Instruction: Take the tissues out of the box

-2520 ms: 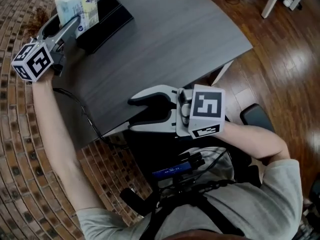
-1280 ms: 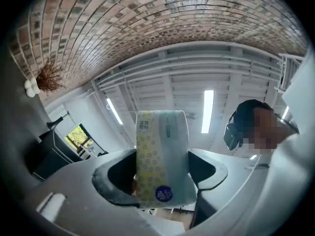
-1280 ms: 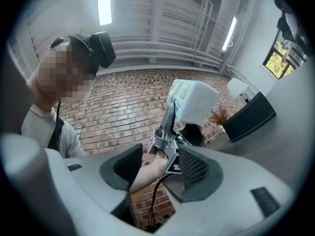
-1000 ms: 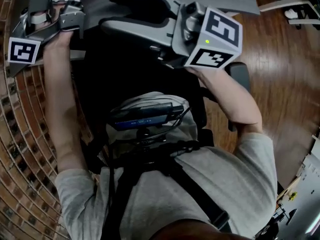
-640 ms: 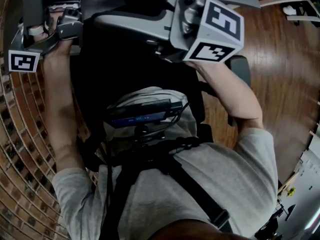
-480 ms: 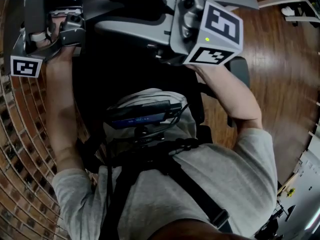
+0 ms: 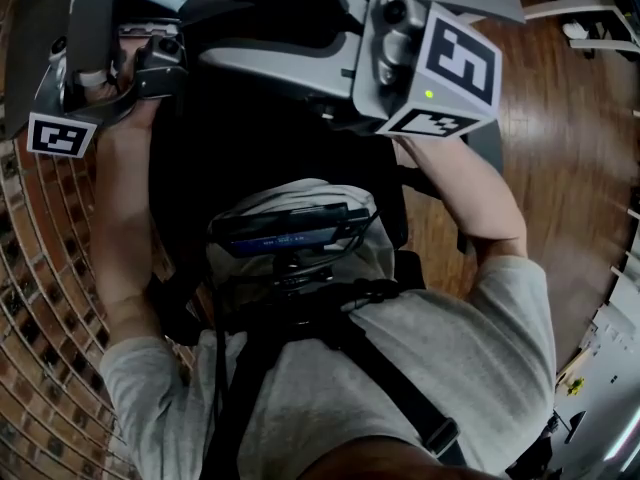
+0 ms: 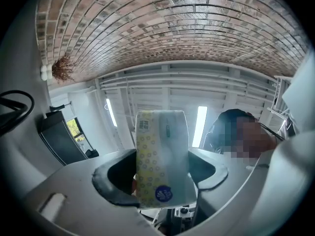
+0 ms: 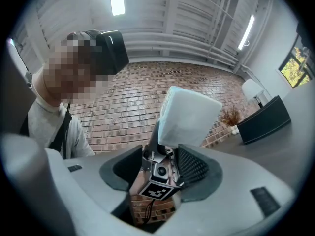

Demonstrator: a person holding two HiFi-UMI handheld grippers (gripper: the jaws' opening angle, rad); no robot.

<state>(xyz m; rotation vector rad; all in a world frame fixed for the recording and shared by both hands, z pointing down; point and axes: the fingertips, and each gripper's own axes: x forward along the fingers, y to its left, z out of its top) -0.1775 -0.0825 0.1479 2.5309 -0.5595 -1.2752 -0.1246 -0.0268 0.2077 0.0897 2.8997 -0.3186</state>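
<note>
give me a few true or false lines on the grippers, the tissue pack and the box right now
1. The left gripper has its jaws shut on the yellow-dotted plastic tissue pack. True.
2. The right gripper also grips that pack. False: its jaws stand apart and hold nothing.
3. The pack lies inside the black rectangular box. False: it is held in the air, apart from the box.
4. The box stands on the dark grey table. True.
</note>
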